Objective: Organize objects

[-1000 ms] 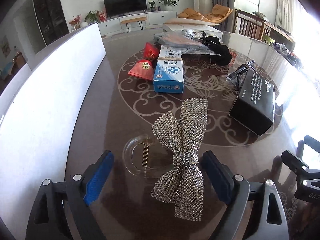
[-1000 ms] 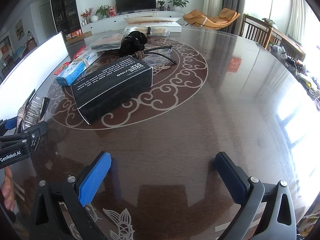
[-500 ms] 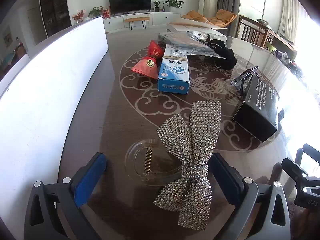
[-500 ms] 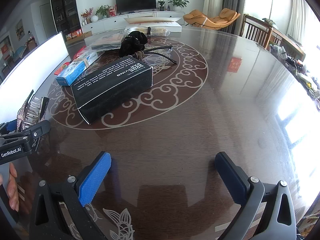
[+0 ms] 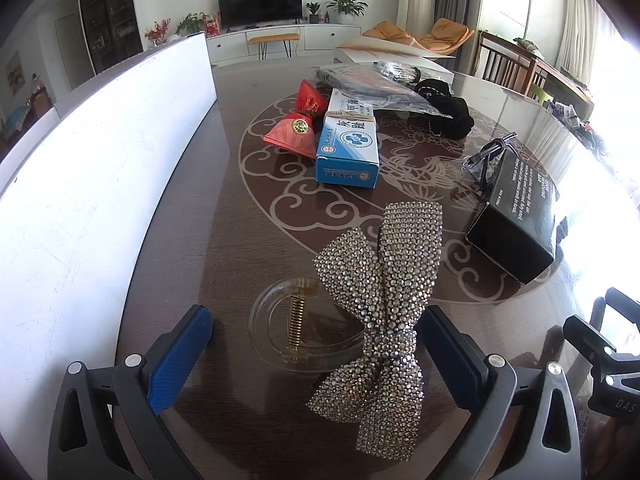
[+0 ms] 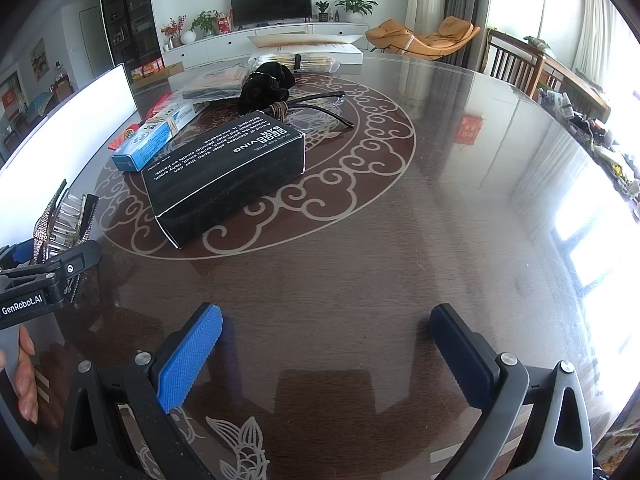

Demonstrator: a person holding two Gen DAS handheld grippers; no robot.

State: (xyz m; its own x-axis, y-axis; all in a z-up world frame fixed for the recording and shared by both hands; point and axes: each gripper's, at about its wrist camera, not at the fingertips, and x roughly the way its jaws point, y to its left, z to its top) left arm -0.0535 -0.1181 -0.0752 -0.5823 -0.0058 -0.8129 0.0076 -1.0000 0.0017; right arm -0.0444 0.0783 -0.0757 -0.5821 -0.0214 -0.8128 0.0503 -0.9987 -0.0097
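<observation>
Since a second before, the left gripper point(image 5: 316, 354) had spread its jaws from nearly wide to fully wide, and its blue pads had drawn away from the rhinestone bow hair clip point(image 5: 384, 280). The clip lay on the dark table point(image 5: 192, 240) between the open fingers, gripped by neither, though the right-hand pad stood just beside the bow's knot (whether it brushed the stones could not be told). The clip's clear plastic ring point(image 5: 276, 320), with its small gold spring, rested flat on the table beside the bow.

This looked like a release: the clip appeared set down at the near edge, just beside the long white board point(image 5: 80, 184), so that step of the tidying seemed finished.

The right gripper point(image 6: 324, 354) hovered with jaws wide apart and nothing between them, over bare tabletop.

Further out lay the things probably left to sort: a black box point(image 5: 520, 220), a blue and white carton point(image 5: 348, 148), red pouches point(image 5: 296, 128), a black fabric item point(image 5: 448, 108) and plastic-wrapped packets point(image 5: 372, 80).
</observation>
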